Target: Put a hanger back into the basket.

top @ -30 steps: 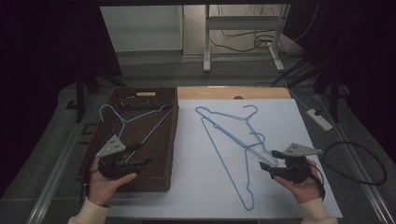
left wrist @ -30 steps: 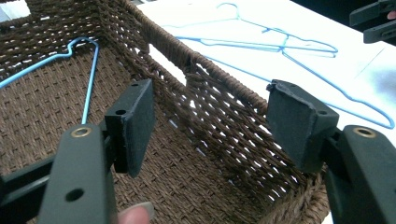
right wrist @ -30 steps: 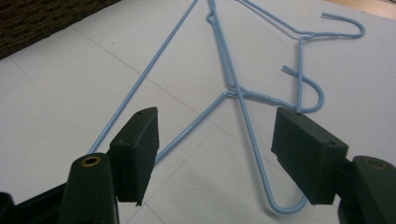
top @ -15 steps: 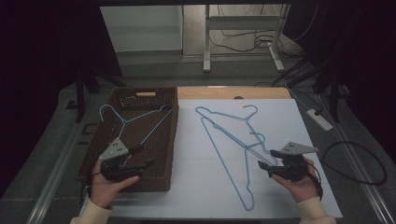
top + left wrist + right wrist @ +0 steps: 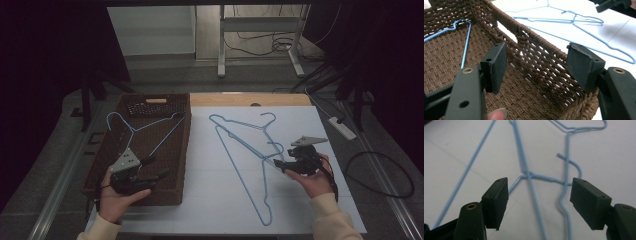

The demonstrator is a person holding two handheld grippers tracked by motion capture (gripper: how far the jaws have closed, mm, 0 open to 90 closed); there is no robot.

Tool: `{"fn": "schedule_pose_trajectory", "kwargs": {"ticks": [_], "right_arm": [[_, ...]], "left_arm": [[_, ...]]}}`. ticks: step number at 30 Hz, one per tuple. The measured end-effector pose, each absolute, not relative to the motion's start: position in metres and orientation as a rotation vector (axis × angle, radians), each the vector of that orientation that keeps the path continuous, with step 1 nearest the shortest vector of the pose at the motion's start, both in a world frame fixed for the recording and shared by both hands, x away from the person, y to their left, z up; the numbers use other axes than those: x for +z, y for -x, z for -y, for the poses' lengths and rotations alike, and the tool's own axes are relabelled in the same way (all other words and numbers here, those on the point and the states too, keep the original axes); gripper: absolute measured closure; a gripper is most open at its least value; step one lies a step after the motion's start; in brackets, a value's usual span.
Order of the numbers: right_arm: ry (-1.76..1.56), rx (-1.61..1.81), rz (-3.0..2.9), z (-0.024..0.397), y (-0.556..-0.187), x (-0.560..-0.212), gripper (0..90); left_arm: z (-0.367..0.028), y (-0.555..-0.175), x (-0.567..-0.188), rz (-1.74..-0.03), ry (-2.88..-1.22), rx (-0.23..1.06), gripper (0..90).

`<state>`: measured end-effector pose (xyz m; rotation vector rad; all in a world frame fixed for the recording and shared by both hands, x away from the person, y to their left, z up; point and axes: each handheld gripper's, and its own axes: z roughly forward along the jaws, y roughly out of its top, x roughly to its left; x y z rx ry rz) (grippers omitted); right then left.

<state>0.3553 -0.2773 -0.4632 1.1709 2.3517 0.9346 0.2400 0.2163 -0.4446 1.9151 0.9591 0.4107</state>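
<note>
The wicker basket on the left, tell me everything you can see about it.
The wicker basket is dark brown, rectangular and tightly woven, with upright walls and a cut-out handle slot in its far end. It sits on the table left of the white sheet, open side up. One blue wire hanger lies inside, its hook over the left rim. The left gripper hovers over its near end, fingers open, touching nothing.

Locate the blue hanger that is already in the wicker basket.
In the high view the blue hanger lies in the wicker basket at the table's left, in its far half, beyond the open left gripper.
</note>
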Motion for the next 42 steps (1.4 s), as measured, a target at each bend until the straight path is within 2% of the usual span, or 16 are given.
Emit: {"fn": "schedule_pose_trajectory", "kwargs": {"ticks": [5,9,17,30,41,42], "right_arm": [[-1.242,0.884,-2.345,0.276,-0.382,-0.465,32.3],[-1.347,0.819,-2.321,0.275,-0.420,-0.468,37.1],[-1.426,0.682,-2.370,0.264,-0.464,-0.483,42.4],[-1.410,0.594,-2.419,0.242,-0.493,-0.493,54.1],[-1.371,0.466,-2.506,0.228,-0.506,-0.495,76.9],[-1.371,0.466,-2.506,0.228,-0.506,-0.495,76.9]], "left_arm": [[-0.215,-0.241,-0.447,-0.959,-1.925,0.406,34.4],[-0.214,-0.240,-0.446,-0.956,-1.923,0.408,34.3],[-0.214,-0.240,-0.445,-0.948,-1.923,0.409,34.3],[-0.215,-0.239,-0.444,-0.944,-1.913,0.416,34.3],[-0.217,-0.239,-0.442,-0.944,-1.906,0.420,34.3],[-0.217,-0.239,-0.442,-0.944,-1.906,0.420,34.3]]}}
